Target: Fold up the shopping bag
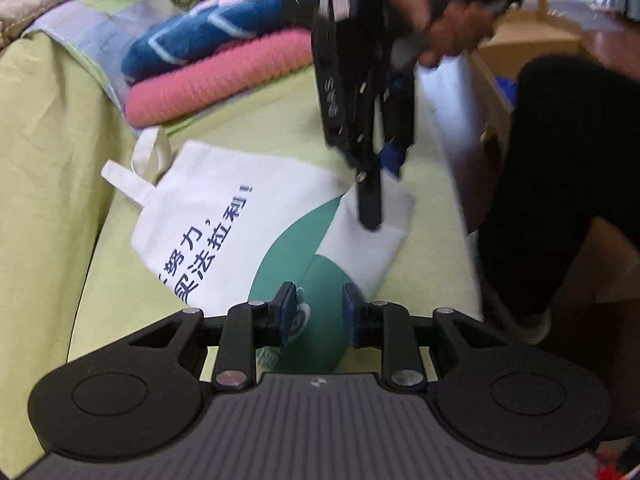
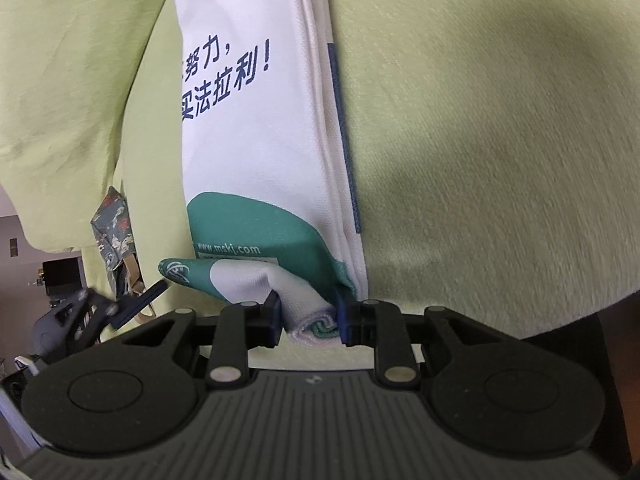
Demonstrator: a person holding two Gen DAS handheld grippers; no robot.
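The white shopping bag (image 1: 240, 216) lies on the green bed sheet (image 1: 52, 168). At its 4 o'clock corner the right tool (image 2: 307, 314) clamps bunched cloth. The left tool (image 1: 318, 304) hangs released above the bag's 6 o'clock edge.

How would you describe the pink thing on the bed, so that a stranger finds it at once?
Look at the bed with the light green sheet. Behind the white shopping bag is a small pile of folded things. The pink blanket is the bottom one, fluffy and plain, under a blue patterned one.
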